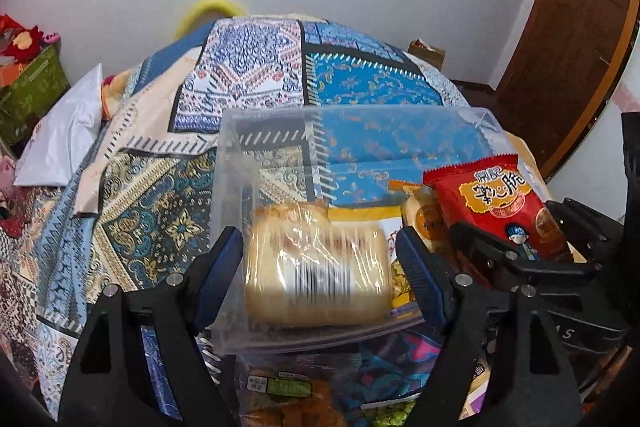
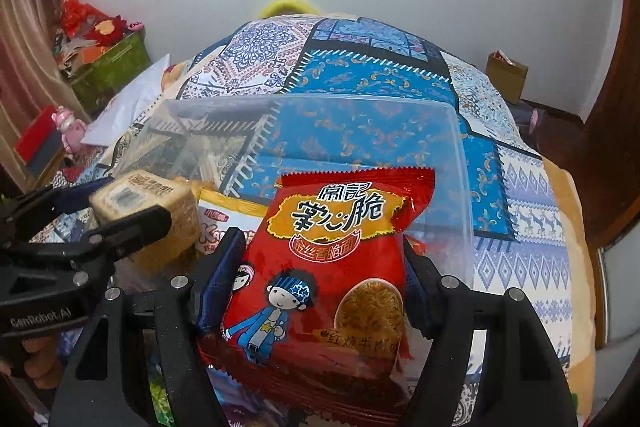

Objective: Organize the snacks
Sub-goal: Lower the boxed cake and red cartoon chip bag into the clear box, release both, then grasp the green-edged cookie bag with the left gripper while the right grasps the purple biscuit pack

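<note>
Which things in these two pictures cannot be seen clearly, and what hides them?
- Left wrist view: bread pack label, motion-blurred.
- Left wrist view: snack bags below the clear box, cut off by the bottom edge.
- Right wrist view: yellow packet, mostly behind the red noodle packet.
- Right wrist view: box floor, covered by packets.

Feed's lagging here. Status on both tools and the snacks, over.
Left tool open, bread pack loose between its fingers. Right tool shut on red noodle packet. Both over clear bin. Nothing blocking.
</note>
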{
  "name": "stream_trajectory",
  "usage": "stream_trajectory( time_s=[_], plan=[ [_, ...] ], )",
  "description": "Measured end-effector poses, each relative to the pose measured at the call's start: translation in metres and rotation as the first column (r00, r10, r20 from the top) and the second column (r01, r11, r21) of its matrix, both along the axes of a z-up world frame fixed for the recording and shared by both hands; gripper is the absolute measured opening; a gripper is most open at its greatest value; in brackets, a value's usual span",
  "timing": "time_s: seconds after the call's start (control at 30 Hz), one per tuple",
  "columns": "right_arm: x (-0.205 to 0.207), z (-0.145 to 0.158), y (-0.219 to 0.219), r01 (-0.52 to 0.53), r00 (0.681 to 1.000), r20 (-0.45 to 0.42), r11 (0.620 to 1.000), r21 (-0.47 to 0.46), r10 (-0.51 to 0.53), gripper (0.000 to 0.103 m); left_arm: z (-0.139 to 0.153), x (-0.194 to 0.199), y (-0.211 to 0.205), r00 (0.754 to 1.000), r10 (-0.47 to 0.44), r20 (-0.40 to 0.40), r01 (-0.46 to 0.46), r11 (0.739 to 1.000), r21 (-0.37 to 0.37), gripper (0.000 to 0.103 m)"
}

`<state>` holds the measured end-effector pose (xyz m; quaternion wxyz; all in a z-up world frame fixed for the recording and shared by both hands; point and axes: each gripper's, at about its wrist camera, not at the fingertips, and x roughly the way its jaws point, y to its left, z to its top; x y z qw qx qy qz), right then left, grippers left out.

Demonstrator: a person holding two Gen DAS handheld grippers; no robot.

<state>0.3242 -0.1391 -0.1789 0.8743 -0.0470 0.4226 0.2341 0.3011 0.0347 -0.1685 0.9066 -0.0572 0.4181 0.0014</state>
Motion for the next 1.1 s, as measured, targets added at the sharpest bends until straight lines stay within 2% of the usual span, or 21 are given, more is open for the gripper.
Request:
stream_trajectory(
  time_s=[0.23,0.33,0.47,0.63,0.87,1.1],
  plan=[
    [-0.006,0.012,-0.005,0.0,1.0,-0.013,1.0,0.026,0.0,0.069,0.024,-0.016,0.001,0.999,-0.014,0.04,0.014,1.0,0.008,0.079],
    [-0.017,0.027,-0.007,0.0,1.0,0.022,0.999,0.032,-0.001,0.07,0.036,-0.027,0.003,0.998,-0.012,0.06,0.012,1.0,0.004,0.079],
    [-0.031,0.05,-0.011,0.004,0.996,0.084,0.999,0.035,-0.007,0.077,0.054,-0.047,0.006,0.996,-0.012,0.091,0.011,1.0,0.001,0.079],
    [-0.053,0.072,-0.017,0.006,0.99,0.14,0.999,0.046,-0.012,0.078,0.066,-0.073,0.006,0.994,-0.021,0.106,0.019,1.0,0.019,0.079],
    [-0.09,0.077,-0.023,-0.005,0.986,0.164,1.0,0.03,0.0,0.078,0.058,-0.113,0.006,0.997,-0.035,0.07,0.032,0.999,0.041,0.079],
    [-0.124,0.053,-0.023,-0.029,0.993,0.118,1.0,-0.001,0.029,0.078,0.029,-0.15,0.007,1.0,-0.022,-0.01,0.022,0.999,0.031,0.079]
  ],
)
